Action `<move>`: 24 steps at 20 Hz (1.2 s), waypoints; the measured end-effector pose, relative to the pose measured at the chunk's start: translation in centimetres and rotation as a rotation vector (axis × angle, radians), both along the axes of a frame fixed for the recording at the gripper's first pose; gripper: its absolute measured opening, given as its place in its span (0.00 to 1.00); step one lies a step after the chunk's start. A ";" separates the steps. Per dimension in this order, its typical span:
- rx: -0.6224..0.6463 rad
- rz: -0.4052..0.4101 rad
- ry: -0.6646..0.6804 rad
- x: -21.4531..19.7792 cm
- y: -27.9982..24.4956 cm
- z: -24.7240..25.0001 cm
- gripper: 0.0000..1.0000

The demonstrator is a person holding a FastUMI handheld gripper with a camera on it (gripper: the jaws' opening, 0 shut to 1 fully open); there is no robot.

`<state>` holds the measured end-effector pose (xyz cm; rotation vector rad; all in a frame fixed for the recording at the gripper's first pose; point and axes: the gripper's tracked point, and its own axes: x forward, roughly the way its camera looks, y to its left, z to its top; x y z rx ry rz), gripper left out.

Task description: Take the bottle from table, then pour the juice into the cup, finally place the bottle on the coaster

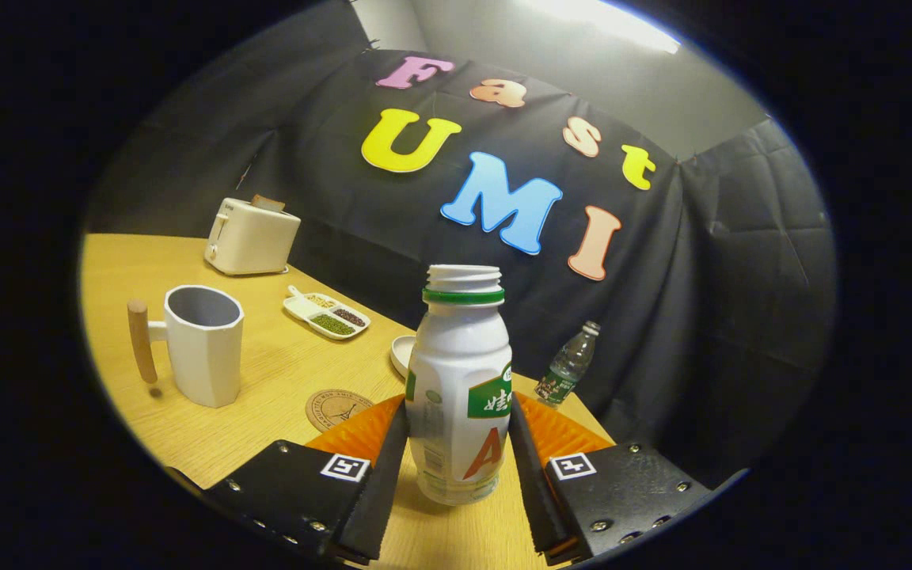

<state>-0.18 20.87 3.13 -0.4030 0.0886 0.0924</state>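
Black cloth hangs as the booth's wall beyond a pale wooden table [266, 372], with a grey wall and a bright light above it. Seen from the gripper view, the gripper [458, 443] sits low over the table and points forward and level, its two fingers [383, 475] flanking the bottle [460, 388] and pressing against its lower body on either side, so it is closed on the bottle at a medium width. Whether the bottle's base rests on the table or hangs just above it cannot be told.

Between the fingers the bottle stands upright, a white plastic one with a green ring under its threaded neck, its mouth uncapped, a green label patch and a large red letter on its front.

Ahead and to the left of the fingers stands the cup [203, 344], a white faceted mug with a wooden handle turned to the left, its inside grey. Just ahead of the left finger, touching nothing, lies the round coaster [337, 409], partly hidden by that finger. Further beyond on the left are a white toaster [252, 236] and a divided dish [327, 313] of beans. Past the bottle a small white bowl [403, 356] peeks out, and ahead to the right a clear water bottle [568, 366] stands near the table's far edge.
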 end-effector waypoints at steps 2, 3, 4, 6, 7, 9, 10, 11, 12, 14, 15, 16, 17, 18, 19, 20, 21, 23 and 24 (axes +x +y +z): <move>-0.038 0.018 -0.010 0.2 1.1 0.5 0.68; -0.059 0.023 -0.017 0.3 1.6 0.8 0.68; -0.085 0.028 -0.029 0.4 2.0 1.1 0.68; -0.153 0.032 -0.053 0.6 2.8 1.7 0.68; -0.194 0.032 -0.069 0.7 3.3 2.1 0.68; -0.269 0.033 -0.101 0.6 4.1 2.7 0.68; -0.303 0.032 -0.115 0.6 4.6 3.0 0.68; -0.337 0.032 -0.128 0.6 5.0 3.3 0.68; -0.372 0.032 -0.138 0.6 5.4 3.6 0.68; -0.432 0.035 -0.154 0.7 6.1 3.7 0.68; -0.457 0.036 -0.158 0.8 6.4 3.7 0.68; -0.483 0.036 -0.162 0.8 6.6 3.7 0.68; -0.506 0.035 -0.168 0.9 6.8 3.8 0.68; -0.530 0.032 -0.176 1.0 6.9 3.9 0.68; -0.556 0.026 -0.185 0.9 7.0 3.9 0.68; -0.585 0.019 -0.198 0.8 6.9 4.1 0.68; -0.616 0.011 -0.212 0.9 7.0 4.3 0.68; -0.675 -0.001 -0.239 0.8 7.2 4.5 0.68; -0.701 -0.006 -0.249 0.9 7.3 4.5 0.68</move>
